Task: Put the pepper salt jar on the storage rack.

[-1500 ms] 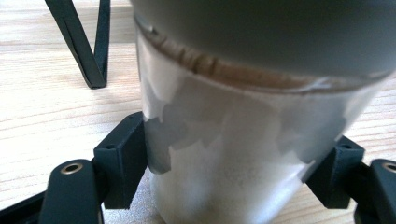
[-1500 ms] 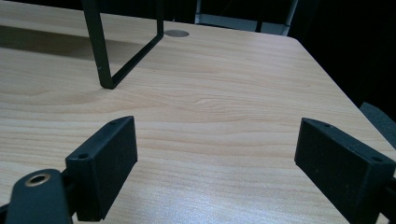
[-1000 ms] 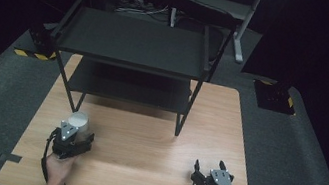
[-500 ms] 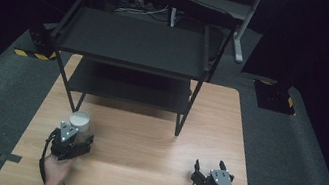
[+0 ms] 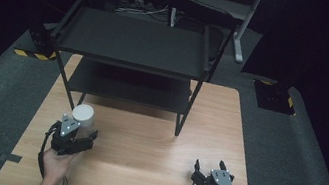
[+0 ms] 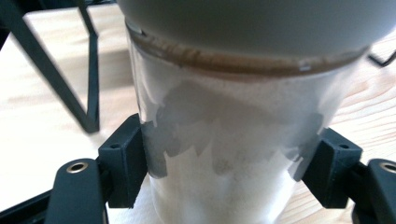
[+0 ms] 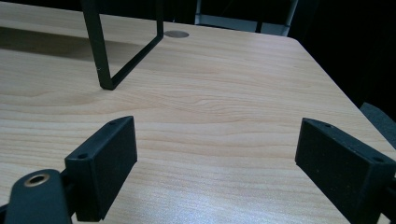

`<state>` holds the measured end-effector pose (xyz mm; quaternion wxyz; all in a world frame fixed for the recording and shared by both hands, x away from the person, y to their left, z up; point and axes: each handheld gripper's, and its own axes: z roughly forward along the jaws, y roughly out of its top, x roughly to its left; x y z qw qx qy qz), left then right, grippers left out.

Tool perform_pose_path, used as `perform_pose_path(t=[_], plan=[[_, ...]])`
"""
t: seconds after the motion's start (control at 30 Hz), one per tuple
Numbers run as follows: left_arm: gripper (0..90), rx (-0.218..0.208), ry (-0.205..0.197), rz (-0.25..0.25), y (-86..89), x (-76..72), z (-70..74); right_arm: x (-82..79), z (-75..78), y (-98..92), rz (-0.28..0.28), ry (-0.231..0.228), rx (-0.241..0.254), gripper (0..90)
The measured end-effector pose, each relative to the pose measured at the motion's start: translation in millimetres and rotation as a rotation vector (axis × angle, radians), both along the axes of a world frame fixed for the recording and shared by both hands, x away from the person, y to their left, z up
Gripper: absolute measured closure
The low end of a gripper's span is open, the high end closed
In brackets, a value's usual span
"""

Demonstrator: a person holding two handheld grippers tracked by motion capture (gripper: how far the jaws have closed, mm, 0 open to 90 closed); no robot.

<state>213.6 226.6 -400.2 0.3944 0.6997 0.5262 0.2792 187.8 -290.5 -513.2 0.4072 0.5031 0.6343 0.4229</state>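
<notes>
A clear jar [image 5: 83,113] with a pale grey lid and white powder inside is held a little above the wooden table [image 5: 140,164] at the front left. My left gripper [image 5: 82,128] is shut on it. In the left gripper view both black pads press the jar's [image 6: 219,140] sides below the lid, on either side of the left gripper's [image 6: 224,163] gap. My right gripper [image 5: 209,164] rests at the front right, open and holding nothing. In the right gripper view only bare table lies beyond the right gripper [image 7: 215,158].
A black two-level metal rack [image 5: 135,42] stands across the back half of the table, its front legs [image 5: 181,118] reaching the middle. One leg [image 7: 100,51] stands ahead and left of the right gripper. Dark carpet surrounds the table.
My left gripper has risen with the jar in it, which now looks larger and nearer the rack in the high view. The right gripper has not moved.
</notes>
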Motion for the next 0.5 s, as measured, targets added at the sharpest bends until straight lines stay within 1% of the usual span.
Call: perform_pose_path(t=[0.07, 0.1, 0.13, 0.17, 0.2, 0.23, 0.27, 0.3, 0.37, 0.43, 0.5], plan=[[27.1, -0.011, -0.003, -0.019, 0.6, 3.7, 9.8, -0.4, -0.2, -0.1, -0.001, -0.002, 0.001, 11.7], [27.1, -0.018, -0.005, -0.035, 0.6, 7.3, 18.4, -0.8, -0.6, -0.4, -0.002, -0.005, 0.004, 11.6], [27.1, -0.018, -0.005, -0.035, 0.6, 7.3, 18.4, -1.0, -0.8, -0.7, -0.003, -0.006, 0.007, 11.5], [27.1, -0.023, -0.003, -0.057, 0.5, 12.7, 30.3, -1.2, -1.0, -0.9, -0.004, -0.007, 0.009, 11.5], [27.1, -0.023, -0.003, -0.057, 0.5, 12.7, 30.3, -1.2, -1.0, -0.9, -0.004, -0.007, 0.009, 11.5], [27.1, -0.028, -0.006, -0.075, 0.3, 16.7, 38.3, -1.5, -1.5, -1.6, -0.004, -0.011, 0.014, 11.4], [27.0, -0.028, -0.006, -0.075, 0.3, 16.7, 38.3, -1.5, -1.5, -1.6, -0.004, -0.011, 0.014, 11.4], [27.1, -0.028, -0.01, -0.084, -0.4, 18.9, 42.8, -1.4, -1.6, -2.1, -0.003, -0.011, 0.016, 11.3], [27.1, -0.032, -0.015, -0.103, -1.2, 24.2, 51.5, -1.6, -1.7, -2.4, -0.002, -0.012, 0.017, 11.3], [27.1, -0.05, -0.016, -0.122, 0.2, 32.2, 60.1, -2.0, -2.2, -2.6, -0.005, -0.016, 0.019, 11.2], [27.1, -0.045, -0.023, -0.129, -1.6, 38.4, 66.7, -2.6, -2.9, -3.1, -0.009, -0.021, 0.024, 11.1]])
